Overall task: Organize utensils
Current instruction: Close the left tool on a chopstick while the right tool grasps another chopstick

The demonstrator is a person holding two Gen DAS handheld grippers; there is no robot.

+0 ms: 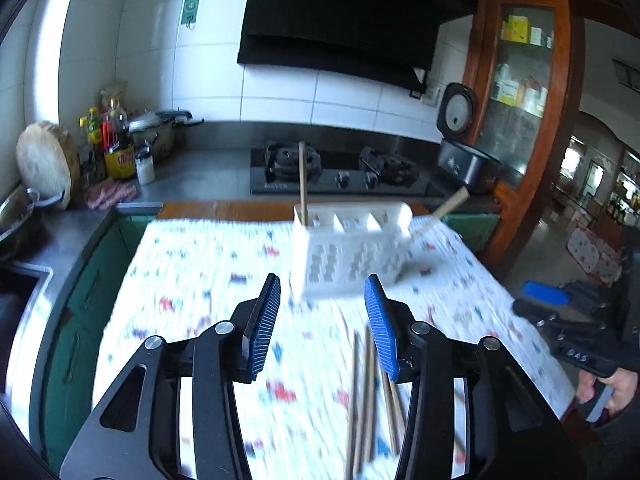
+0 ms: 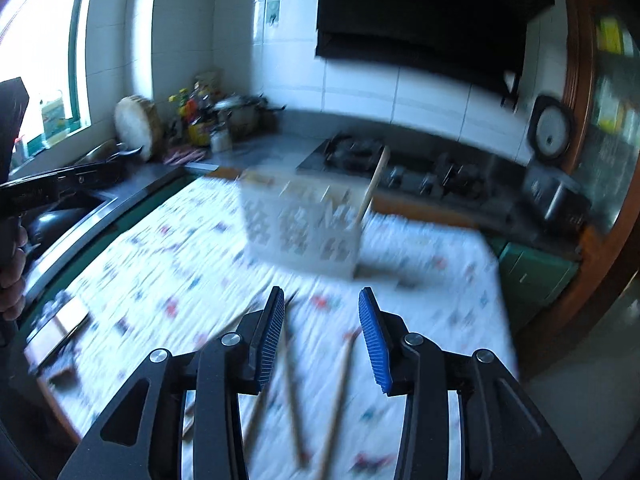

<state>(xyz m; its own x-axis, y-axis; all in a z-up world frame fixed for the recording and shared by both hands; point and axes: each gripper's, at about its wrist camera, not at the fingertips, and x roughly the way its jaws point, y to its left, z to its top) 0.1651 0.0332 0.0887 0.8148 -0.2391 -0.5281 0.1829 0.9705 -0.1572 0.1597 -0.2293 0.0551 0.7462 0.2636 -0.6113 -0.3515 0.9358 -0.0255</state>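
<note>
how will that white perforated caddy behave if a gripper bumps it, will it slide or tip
The white caddy looks like thin, perforated plastic, so probably light and easily shoved across the patterned cloth. It is fairly tall, and a wooden stick stands upright in its end compartment, so a push high up might tip it rather than slide it.

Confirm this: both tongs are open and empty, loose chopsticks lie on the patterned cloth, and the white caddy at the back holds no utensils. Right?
Not quite. The white caddy already holds a wooden utensil standing in its end compartment, as the left wrist view shows. The rest stands: left tongs and right tongs open and empty, chopsticks loose on the cloth.
</note>
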